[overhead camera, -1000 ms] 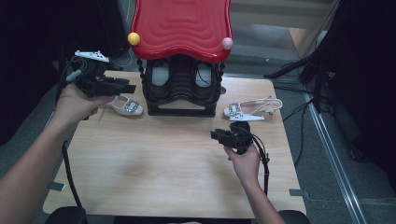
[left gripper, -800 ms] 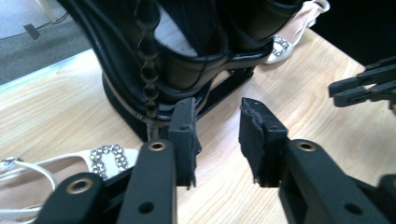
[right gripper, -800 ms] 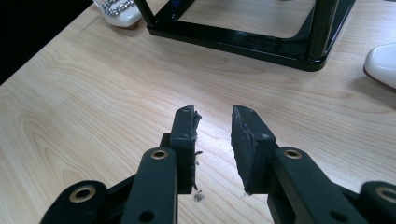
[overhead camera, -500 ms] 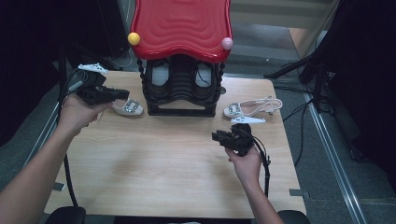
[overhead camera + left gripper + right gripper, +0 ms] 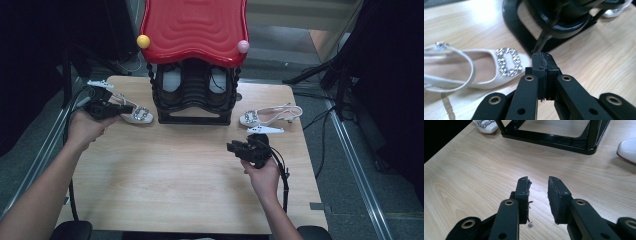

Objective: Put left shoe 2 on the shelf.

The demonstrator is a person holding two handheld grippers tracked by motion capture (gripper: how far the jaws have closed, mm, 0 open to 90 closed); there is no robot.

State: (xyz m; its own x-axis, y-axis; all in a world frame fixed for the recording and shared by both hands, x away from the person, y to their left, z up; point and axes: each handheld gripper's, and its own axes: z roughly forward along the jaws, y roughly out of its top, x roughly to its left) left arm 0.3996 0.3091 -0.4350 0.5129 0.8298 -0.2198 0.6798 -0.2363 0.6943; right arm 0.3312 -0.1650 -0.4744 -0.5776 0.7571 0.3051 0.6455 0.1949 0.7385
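Left gripper [image 5: 543,75] pinched shut, empty, low beside shoe [image 5: 486,70] left of rack [image 5: 195,95], likely lining up. Right gripper [image 5: 538,195] half open, idle before rack.

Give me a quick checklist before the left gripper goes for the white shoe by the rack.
1. Left gripper open for a grasp: not ok, jaws shut with nothing between them.
2. Left white shoe within reach: ok, just beside the gripper.
3. Shoe flat on the table: ok.
4. Black rack clear of the approach: cannot tell, its base sits close.
5. Right gripper out of the way: ok, open, holding nothing.
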